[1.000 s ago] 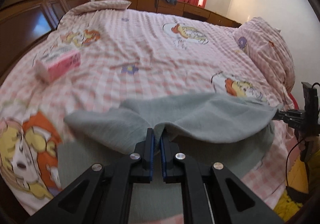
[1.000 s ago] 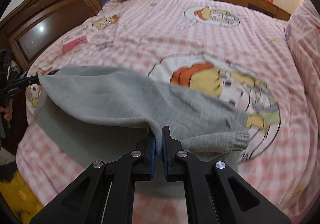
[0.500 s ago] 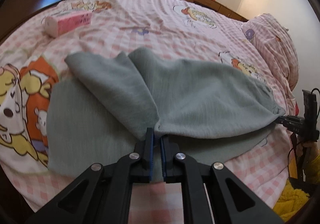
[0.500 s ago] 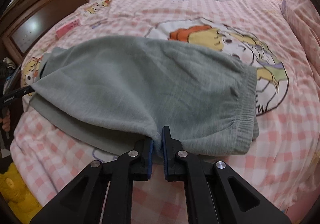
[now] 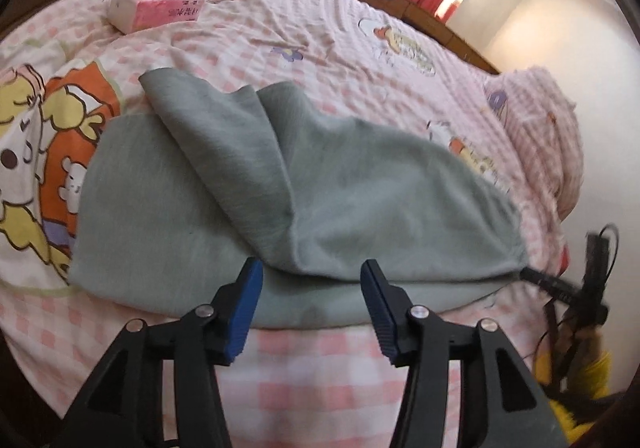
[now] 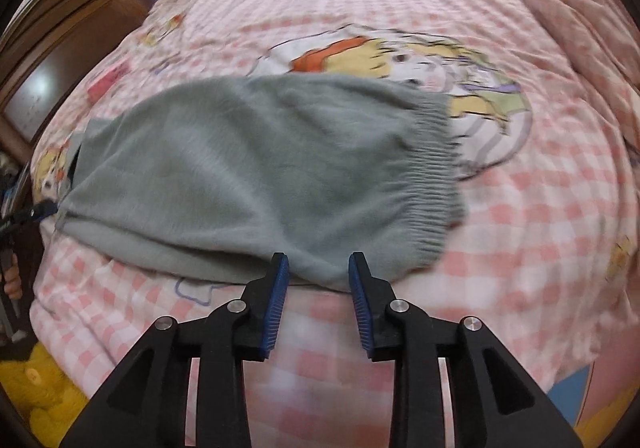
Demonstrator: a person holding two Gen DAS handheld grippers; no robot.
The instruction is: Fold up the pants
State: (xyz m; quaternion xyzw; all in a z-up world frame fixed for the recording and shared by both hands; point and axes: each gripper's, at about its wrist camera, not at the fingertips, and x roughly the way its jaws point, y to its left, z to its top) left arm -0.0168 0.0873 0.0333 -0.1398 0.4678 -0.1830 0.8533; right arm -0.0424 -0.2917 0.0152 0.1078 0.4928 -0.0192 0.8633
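- Lettering on the pink tissue pack [image 5: 156, 9] is too blurred to read.
- Grey pants [image 5: 280, 183] lie folded over on the pink checked bedspread [image 5: 320, 47], ribbed waistband [image 6: 430, 183] at the right.
- Left gripper [image 5: 311, 280]: jaws spread wide, holding nothing, at the pants' near edge.
- Right gripper [image 6: 318, 276]: jaws likewise apart, empty.

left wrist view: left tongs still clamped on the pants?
No, the left tongs stand open with a wide gap between the blue pads, and the grey pants lie on the bed just beyond the tips.
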